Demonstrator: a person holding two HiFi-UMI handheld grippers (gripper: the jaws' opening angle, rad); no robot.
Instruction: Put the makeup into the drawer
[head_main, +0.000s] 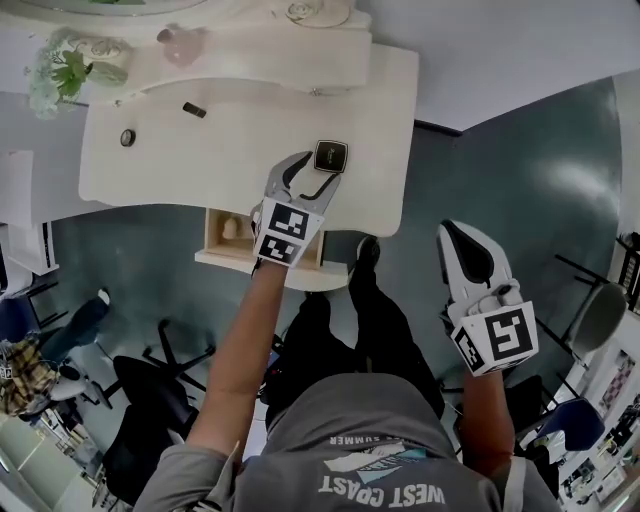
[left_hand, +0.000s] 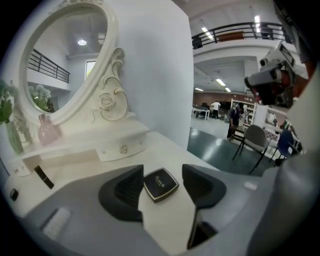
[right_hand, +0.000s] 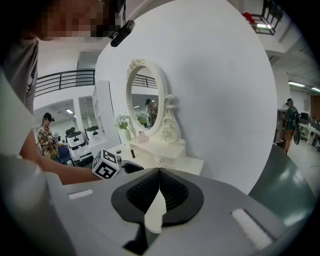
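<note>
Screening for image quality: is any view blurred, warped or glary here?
Head view: sharp, evenly lit, edges bowed. Left gripper view: strong fisheye, dark corners, compact crisp, near jaws soft. Right gripper view: fisheye too, mirror clear, mosaic patch top left.

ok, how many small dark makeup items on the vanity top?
3. A square compact lies between the fingers of the open left gripper; a dark tube sits near the back shelf; a round item sits toward the left edge. The open drawer may hide more.
</note>
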